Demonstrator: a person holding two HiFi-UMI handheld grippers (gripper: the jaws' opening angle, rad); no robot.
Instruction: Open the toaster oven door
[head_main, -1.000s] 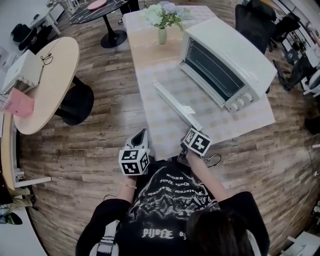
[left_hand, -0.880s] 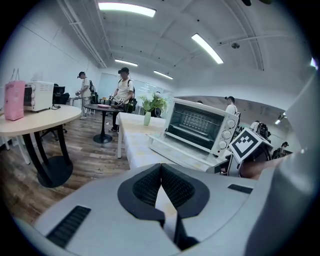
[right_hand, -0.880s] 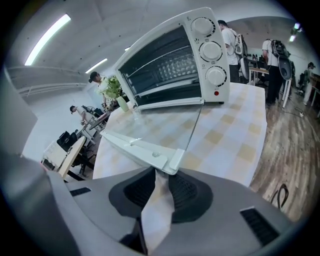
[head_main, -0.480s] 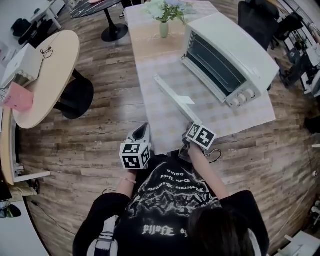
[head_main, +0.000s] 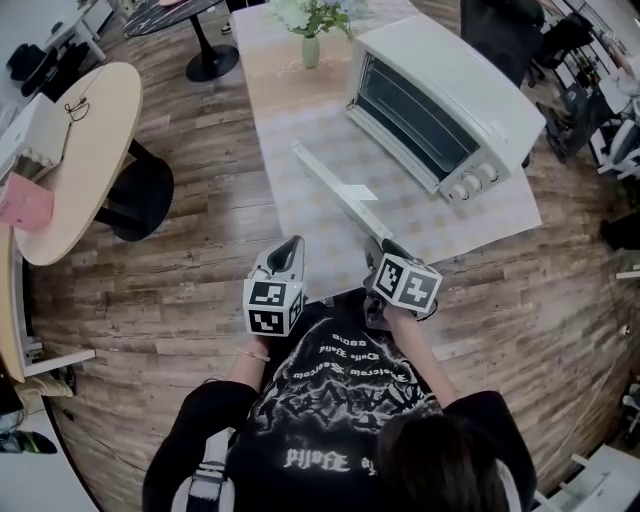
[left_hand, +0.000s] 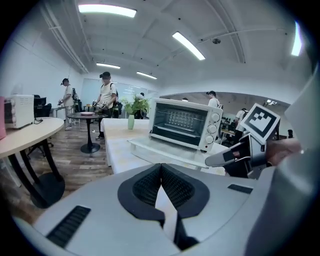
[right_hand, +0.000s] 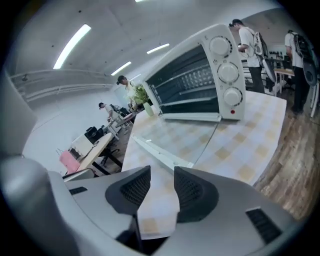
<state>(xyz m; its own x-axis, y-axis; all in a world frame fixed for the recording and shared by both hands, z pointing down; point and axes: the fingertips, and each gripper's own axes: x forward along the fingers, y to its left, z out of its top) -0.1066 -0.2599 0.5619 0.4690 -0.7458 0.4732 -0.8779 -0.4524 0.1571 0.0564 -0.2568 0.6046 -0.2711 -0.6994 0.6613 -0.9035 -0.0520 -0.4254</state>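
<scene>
Toaster oven (head_main: 445, 105) sits on the far right side of the checkered bench (head_main: 300, 110). Its door (head_main: 335, 190) is already dropped flat, with the white handle bar on the near side. Right gripper (head_main: 378, 246) is just off the near end of that handle. Its fingers (right_hand: 192, 192) have just been spreading apart, nothing between them. Left gripper (head_main: 292, 245) hangs by the bench's near edge, fingers (left_hand: 145, 187) pressed together and empty.
</scene>
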